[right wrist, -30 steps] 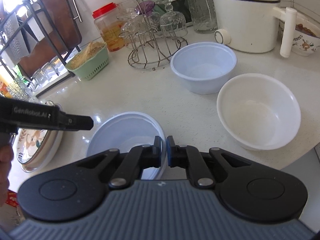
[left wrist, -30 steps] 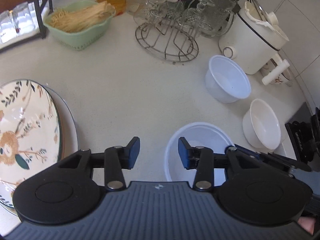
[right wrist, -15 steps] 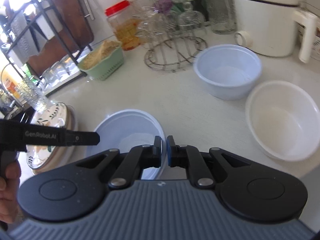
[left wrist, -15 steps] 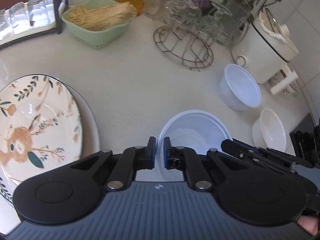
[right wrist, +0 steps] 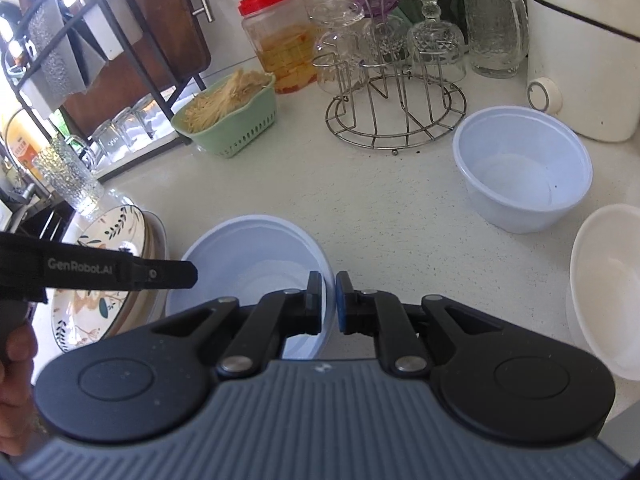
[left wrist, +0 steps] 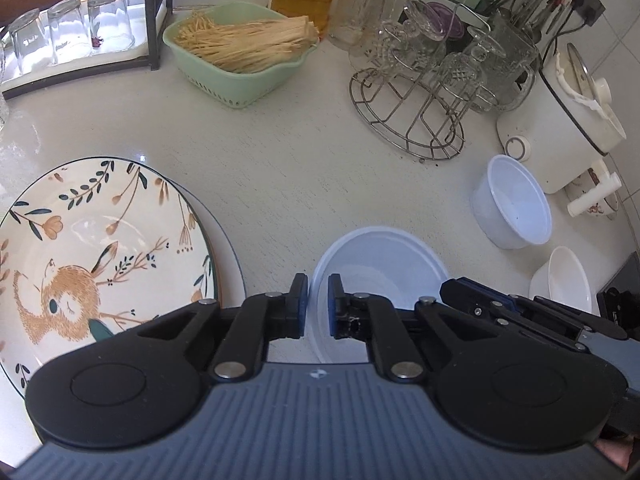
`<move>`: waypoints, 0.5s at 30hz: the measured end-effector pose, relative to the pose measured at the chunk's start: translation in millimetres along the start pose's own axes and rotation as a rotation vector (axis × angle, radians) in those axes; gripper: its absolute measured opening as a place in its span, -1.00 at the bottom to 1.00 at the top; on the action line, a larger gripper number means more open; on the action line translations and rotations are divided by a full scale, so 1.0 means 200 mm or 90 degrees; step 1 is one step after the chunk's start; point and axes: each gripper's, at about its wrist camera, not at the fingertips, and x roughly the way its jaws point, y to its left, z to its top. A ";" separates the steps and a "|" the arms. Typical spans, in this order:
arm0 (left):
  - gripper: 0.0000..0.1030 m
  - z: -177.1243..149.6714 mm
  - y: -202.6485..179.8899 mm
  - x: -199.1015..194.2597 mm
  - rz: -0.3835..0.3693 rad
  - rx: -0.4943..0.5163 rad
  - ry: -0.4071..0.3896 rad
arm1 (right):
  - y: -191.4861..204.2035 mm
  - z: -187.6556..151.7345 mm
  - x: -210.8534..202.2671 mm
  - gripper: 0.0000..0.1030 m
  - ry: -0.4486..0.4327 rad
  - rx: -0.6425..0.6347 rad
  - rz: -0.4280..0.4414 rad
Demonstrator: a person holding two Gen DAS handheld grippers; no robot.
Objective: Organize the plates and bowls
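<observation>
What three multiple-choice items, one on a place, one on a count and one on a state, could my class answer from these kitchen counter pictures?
1. Where does the noodle basket stand?
A. beside the glass rack
B. on the plates
C. inside a bowl

2. How many bowls sit on the counter?
A. one
B. three
C. five

3. What do the left gripper and right gripper hold?
A. nothing
B. a plate each
C. opposite rims of the near bowl

Answers:
1 A: the basket sits on the counter next to the rack.
2 B: near bowl, far bowl and cream bowl.
3 C: each pair of pads is pinched on that bowl's rim.
</observation>
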 end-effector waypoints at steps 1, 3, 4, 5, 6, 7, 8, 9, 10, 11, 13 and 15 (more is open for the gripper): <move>-0.79 0.00 0.00 -0.01 0.008 -0.005 -0.001 | 0.01 0.00 0.00 -0.77 0.001 -0.006 -0.004; -0.72 0.01 -0.01 -0.06 0.021 -0.007 -0.019 | 0.01 0.01 -0.01 -0.76 0.001 -0.014 -0.009; -0.67 0.02 -0.01 -0.09 0.022 -0.010 -0.026 | 0.01 0.01 -0.02 -0.76 -0.001 -0.016 -0.007; -0.66 0.02 -0.02 -0.11 0.021 -0.008 -0.031 | 0.01 0.02 -0.04 -0.76 -0.005 -0.016 -0.006; -0.65 0.02 -0.03 -0.13 0.019 -0.003 -0.039 | 0.00 0.02 -0.05 -0.76 -0.010 -0.016 -0.008; -0.65 0.02 -0.04 -0.15 0.019 0.001 -0.047 | 0.00 0.02 -0.08 -0.76 -0.018 -0.017 -0.010; -0.65 0.02 -0.05 -0.18 0.019 0.002 -0.052 | -0.01 0.03 -0.10 -0.76 -0.023 -0.019 -0.013; -0.65 0.03 -0.06 -0.20 0.018 0.001 -0.057 | -0.01 0.03 -0.12 -0.76 -0.028 -0.021 -0.014; -0.65 0.03 -0.07 -0.22 0.015 -0.001 -0.064 | -0.01 0.04 -0.14 -0.76 -0.034 -0.024 -0.015; -0.64 0.03 -0.07 -0.24 0.014 -0.001 -0.069 | -0.01 0.05 -0.16 -0.74 -0.041 -0.027 -0.017; -0.53 0.03 -0.08 -0.29 0.015 0.003 -0.079 | 0.00 0.05 -0.20 -0.30 -0.053 -0.033 -0.026; -0.37 0.03 -0.08 -0.33 0.026 0.012 -0.091 | -0.01 0.05 -0.23 0.23 -0.074 -0.031 -0.026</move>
